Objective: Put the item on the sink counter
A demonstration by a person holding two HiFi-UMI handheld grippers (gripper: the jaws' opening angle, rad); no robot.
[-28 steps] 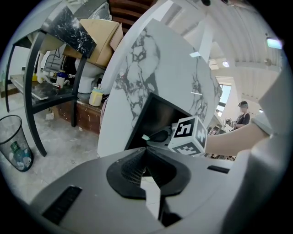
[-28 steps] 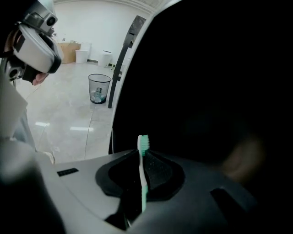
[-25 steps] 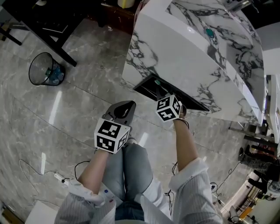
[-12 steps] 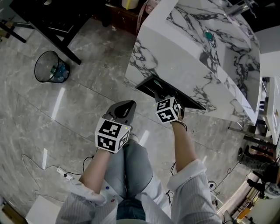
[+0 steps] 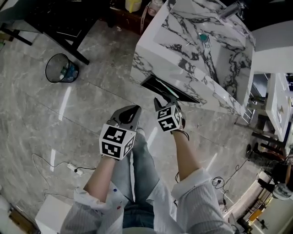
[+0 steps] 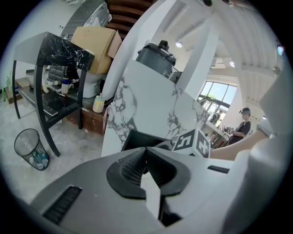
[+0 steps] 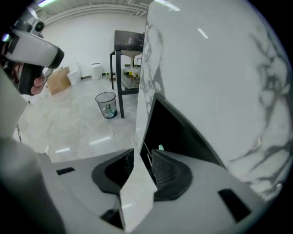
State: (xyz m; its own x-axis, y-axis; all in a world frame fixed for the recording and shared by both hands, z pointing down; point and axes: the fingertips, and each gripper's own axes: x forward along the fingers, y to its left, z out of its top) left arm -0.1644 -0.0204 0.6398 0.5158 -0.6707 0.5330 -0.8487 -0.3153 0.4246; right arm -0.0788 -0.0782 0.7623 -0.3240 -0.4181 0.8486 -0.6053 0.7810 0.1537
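While your left tool (image 6: 145, 153) idles with jaws together, your right tool (image 7: 142, 157), jaws just opened and empty, faces the recess (image 5: 170, 89) under the sink worktop (image 5: 153, 52), apparently to reach inside.

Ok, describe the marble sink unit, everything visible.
The sink unit is a blocky white pedestal veined in dark grey, glossy like marble. Its top dips into a sloping basin with a teal drain plug and a metal faucet at the far edge. A dark rectangular recess opens in its near face. It stands upright on the grey tiled floor.
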